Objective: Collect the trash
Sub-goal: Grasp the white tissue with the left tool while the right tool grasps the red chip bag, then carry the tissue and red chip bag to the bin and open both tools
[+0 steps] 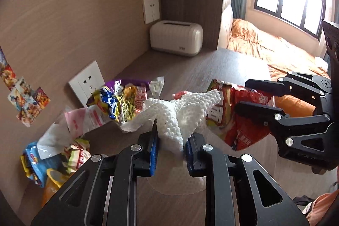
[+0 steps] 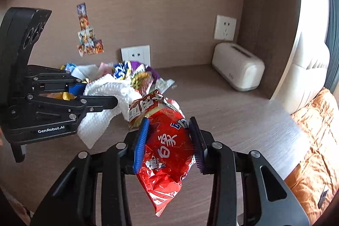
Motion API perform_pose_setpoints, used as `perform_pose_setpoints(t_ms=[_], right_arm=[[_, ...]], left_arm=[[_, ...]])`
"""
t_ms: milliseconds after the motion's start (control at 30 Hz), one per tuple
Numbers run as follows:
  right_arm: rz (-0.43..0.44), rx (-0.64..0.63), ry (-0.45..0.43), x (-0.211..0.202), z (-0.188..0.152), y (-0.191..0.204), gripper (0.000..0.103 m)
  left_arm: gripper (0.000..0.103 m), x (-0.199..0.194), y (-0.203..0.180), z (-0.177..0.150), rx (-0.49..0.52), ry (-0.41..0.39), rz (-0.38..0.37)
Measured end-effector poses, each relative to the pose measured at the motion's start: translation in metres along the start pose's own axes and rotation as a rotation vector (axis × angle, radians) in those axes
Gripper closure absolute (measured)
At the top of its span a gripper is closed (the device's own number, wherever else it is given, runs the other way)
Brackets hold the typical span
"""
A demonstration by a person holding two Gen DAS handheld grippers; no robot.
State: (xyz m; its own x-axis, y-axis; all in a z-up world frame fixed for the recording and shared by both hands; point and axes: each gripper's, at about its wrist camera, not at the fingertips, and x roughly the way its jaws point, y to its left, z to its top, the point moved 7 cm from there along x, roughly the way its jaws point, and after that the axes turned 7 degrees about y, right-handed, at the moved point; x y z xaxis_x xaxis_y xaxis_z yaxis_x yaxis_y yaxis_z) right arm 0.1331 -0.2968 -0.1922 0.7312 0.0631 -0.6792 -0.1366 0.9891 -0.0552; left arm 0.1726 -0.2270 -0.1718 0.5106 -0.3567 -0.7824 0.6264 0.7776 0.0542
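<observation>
The left tongs (image 1: 171, 141) are clamped on a crumpled white paper towel (image 1: 182, 111), lifted above the wooden table (image 1: 190, 65). The right tongs (image 2: 169, 137) pinch a red snack wrapper (image 2: 167, 154), its tail dangling over the table; more wrappers (image 1: 118, 99) lie heaped by the wall socket (image 1: 84, 82)

"GenRobot.AI" stands in white on the left hand-held gripper (image 2: 96, 96); the red snack bag's (image 2: 167, 154) characters are unclear.
</observation>
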Motion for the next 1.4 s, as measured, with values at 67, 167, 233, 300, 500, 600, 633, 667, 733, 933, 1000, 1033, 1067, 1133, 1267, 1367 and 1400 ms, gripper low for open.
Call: perform_pose_setpoints(t_ms=[67, 167, 233, 300, 500, 600, 633, 667, 733, 933, 1000, 1033, 1067, 1133, 1267, 1367, 1400], right_arm=[[-0.029, -0.019, -0.018, -0.011, 0.005, -0.003, 0.064], [-0.065, -0.037, -0.043, -0.026, 0.01, -0.01, 0.064], [-0.098, -0.042, -0.062, -0.043, 0.012, -0.018, 0.064], [-0.132, -0.032, -0.082, -0.062, 0.011, -0.029, 0.064], [-0.235, 0.038, -0.114, -0.117, -0.003, -0.066, 0.064], [-0.29, 0.089, -0.106, -0.139, -0.022, -0.088, 0.064], [-0.304, 0.106, -0.103, -0.145, -0.029, -0.094, 0.064], [-0.319, 0.131, -0.096, -0.152, -0.039, -0.102, 0.064], [-0.346, 0.172, -0.083, -0.16, -0.056, -0.116, 0.064], [-0.397, 0.315, -0.055, -0.179, -0.108, -0.157, 0.064], [-0.402, 0.358, -0.046, -0.18, -0.124, -0.168, 0.064], [-0.401, 0.383, -0.042, -0.18, -0.133, -0.175, 0.064], [-0.4, 0.4, -0.041, -0.18, -0.139, -0.179, 0.064], [-0.392, 0.444, -0.033, -0.177, -0.155, -0.191, 0.064], [-0.379, 0.518, -0.005, -0.163, -0.188, -0.213, 0.064], [-0.359, 0.575, 0.019, -0.146, -0.217, -0.229, 0.064], [-0.351, 0.599, 0.029, -0.139, -0.231, -0.236, 0.064]], left_arm=[[0.082, -0.012, -0.002, 0.001, 0.007, -0.019, 0.007], [0.082, -0.028, -0.011, 0.006, 0.029, -0.045, 0.003], [0.082, -0.039, -0.023, 0.01, 0.052, -0.064, -0.009], [0.082, -0.048, -0.037, 0.016, 0.077, -0.086, -0.022], [0.082, -0.057, -0.099, 0.028, 0.154, -0.116, -0.13], [0.082, -0.048, -0.143, 0.028, 0.211, -0.108, -0.204], [0.082, -0.045, -0.156, 0.027, 0.228, -0.104, -0.224], [0.082, -0.041, -0.17, 0.026, 0.244, -0.099, -0.247], [0.082, -0.032, -0.204, 0.021, 0.282, -0.083, -0.299], [0.082, -0.002, -0.276, 0.008, 0.37, -0.027, -0.383], [0.082, 0.01, -0.295, 0.003, 0.39, -0.003, -0.4], [0.082, 0.016, -0.304, -0.001, 0.401, 0.006, -0.405], [0.082, 0.023, -0.311, -0.004, 0.411, 0.018, -0.412], [0.082, 0.04, -0.328, -0.013, 0.432, 0.05, -0.418], [0.082, 0.072, -0.352, -0.029, 0.461, 0.106, -0.445], [0.082, 0.101, -0.373, -0.046, 0.496, 0.143, -0.453], [0.082, 0.112, -0.38, -0.053, 0.504, 0.159, -0.457]])
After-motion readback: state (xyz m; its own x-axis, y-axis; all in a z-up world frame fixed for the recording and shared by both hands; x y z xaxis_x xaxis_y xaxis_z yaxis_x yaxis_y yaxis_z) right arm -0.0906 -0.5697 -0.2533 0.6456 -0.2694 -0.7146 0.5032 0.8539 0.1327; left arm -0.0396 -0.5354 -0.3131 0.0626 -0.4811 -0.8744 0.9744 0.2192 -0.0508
